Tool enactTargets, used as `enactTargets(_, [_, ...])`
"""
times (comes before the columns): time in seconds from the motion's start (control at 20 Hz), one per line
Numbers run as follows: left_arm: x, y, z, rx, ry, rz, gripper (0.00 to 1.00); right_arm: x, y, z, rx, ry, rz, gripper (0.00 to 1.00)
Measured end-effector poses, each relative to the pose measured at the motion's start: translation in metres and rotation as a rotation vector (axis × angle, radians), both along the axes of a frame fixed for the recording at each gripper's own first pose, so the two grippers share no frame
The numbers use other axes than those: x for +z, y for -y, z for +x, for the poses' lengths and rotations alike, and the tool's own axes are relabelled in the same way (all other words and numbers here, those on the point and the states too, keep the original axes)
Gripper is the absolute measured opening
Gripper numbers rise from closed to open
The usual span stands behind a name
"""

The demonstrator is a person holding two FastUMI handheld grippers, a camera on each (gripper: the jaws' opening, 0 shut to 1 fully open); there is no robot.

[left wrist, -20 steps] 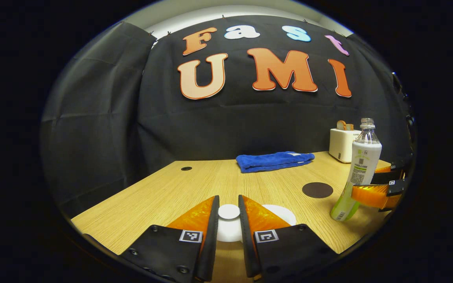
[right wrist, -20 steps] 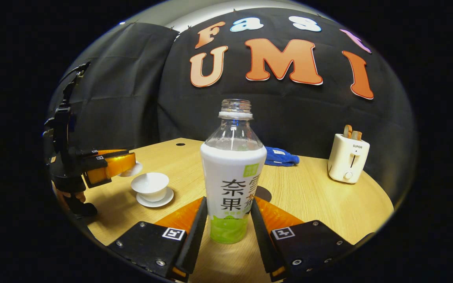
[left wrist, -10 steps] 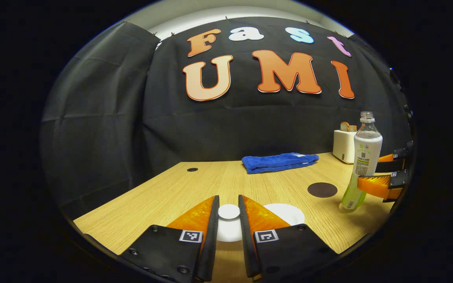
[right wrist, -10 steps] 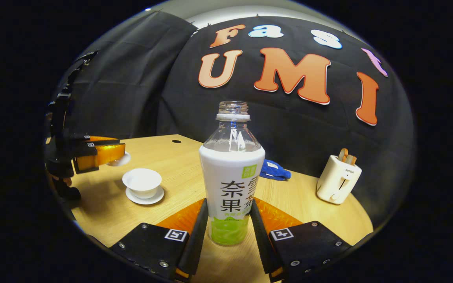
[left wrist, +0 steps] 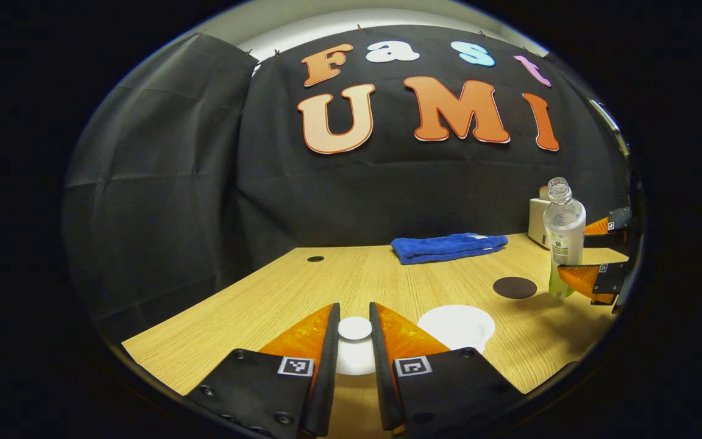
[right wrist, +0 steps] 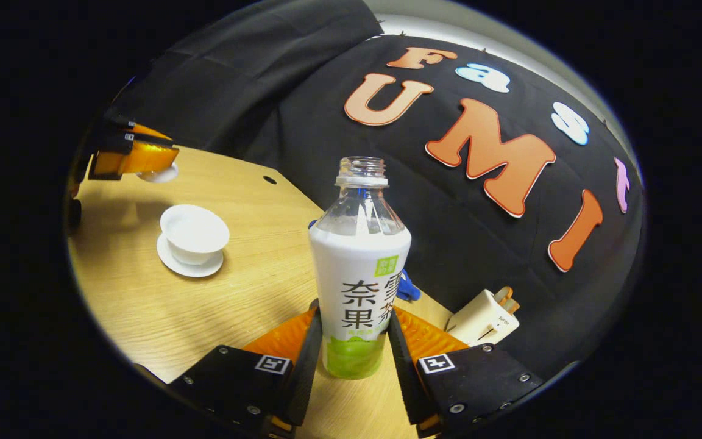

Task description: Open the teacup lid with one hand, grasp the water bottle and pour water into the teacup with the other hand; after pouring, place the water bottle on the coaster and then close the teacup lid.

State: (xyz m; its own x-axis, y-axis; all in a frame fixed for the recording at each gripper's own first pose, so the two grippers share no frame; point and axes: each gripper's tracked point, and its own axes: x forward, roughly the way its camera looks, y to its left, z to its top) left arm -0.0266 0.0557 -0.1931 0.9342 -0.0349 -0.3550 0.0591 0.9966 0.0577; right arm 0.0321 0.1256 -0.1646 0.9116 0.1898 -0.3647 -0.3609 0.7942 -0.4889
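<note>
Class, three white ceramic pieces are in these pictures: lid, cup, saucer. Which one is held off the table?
The lid: the left gripper pinches its knob, while the cup sits uncovered on the saucer.

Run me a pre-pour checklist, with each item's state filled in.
1. Lid off the teacup: ok, the left gripper is clamped on its knob.
2. Lid clear of the cup mouth: ok, off to the side in the right gripper view.
3. Right gripper shut on the water bottle: ok.
4. Bottle uncapped: ok, neck open.
5. Bottle mouth over the cup: not ok, off to one side.
6. Coaster free for the bottle: ok.
</note>
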Motion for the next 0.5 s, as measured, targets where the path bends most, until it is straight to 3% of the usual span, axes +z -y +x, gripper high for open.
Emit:
enactTargets(0.2, [-0.004,-0.009,-0.003,0.012,-0.005,0.000,0.31,0.001,-0.001,0.006,0.025,0.036,-0.122,0.62])
enactTargets(0.45, [-0.008,-0.014,-0.004,0.020,-0.009,0.001,0.34,0.007,-0.003,0.013,0.062,0.104,-0.277,0.65])
enactTargets(0.5, [-0.008,-0.014,-0.004,0.022,-0.011,-0.003,0.34,0.008,-0.004,0.017,0.070,0.117,-0.302,0.61])
